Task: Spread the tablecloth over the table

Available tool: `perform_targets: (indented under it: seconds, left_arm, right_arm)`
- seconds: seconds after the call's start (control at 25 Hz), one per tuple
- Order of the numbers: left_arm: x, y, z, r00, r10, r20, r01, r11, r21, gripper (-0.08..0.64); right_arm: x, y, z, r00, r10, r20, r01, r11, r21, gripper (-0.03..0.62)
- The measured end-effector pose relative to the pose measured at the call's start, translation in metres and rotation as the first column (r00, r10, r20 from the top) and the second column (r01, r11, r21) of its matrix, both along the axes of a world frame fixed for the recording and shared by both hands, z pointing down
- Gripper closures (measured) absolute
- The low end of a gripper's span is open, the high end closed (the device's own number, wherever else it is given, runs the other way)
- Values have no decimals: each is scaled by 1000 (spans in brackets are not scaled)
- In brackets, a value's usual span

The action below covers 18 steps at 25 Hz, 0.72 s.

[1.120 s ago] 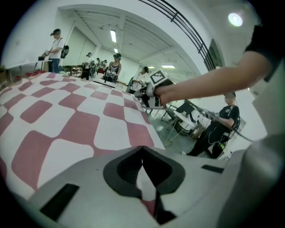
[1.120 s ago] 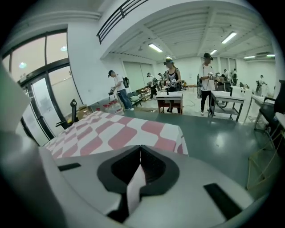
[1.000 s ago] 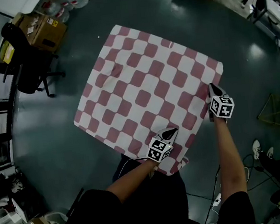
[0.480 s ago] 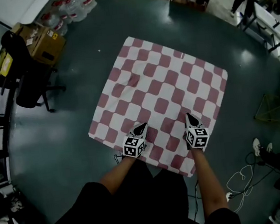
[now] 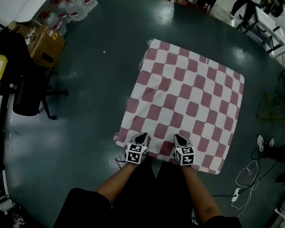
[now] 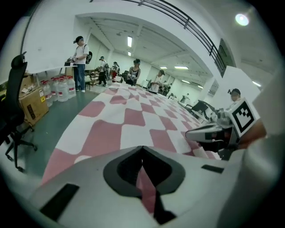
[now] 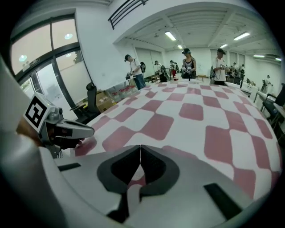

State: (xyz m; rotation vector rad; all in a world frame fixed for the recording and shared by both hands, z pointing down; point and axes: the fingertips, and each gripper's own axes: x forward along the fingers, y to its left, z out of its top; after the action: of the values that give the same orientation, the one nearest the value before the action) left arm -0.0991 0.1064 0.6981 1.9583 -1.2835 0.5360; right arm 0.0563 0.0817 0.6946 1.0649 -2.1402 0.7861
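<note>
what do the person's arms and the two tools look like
Both the left tool and the right tool are pale grey and taper to pointed tips. Each has black pads inside and a white cube with black square markers at the back. The person wears black short sleeves; the forearms are bare.

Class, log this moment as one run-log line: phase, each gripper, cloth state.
phase: spreading | left gripper: shut on tablecloth near edge | right gripper: shut on same edge | tablecloth: spread flat
</note>
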Motion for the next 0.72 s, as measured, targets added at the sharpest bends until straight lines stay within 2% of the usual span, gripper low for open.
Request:
perform_targets:
  seconds: [0.08, 0.2, 0.36, 0.52, 0.72]
  left_arm:
    - [-6, 6, 1, 999, 39, -10, -39, 999, -4, 549]
    - [-12, 7, 5, 997, 75, -21, -75, 997, -12, 549]
    - [-43, 18, 13, 999, 29, -33, -32, 997, -76, 549]
    - [-58, 7, 2, 999, 41, -30, -43, 996, -77, 549]
    - [-65, -20, -15, 993, 120, 13, -119, 992, -31, 549]
  right_arm:
    - [-9, 11, 10, 1000, 16, -20, -17, 999, -44, 577]
    - [-11, 14, 19, 999, 45, -27, -47, 997, -60, 577]
    - [-17, 1, 7, 995, 94, 20, -93, 995, -42, 577]
    - [-43, -64, -27, 990, 87, 111, -92, 995, 47, 577]
    - [-106, -170, -60, 991, 6, 132, -23, 991, 131, 577]
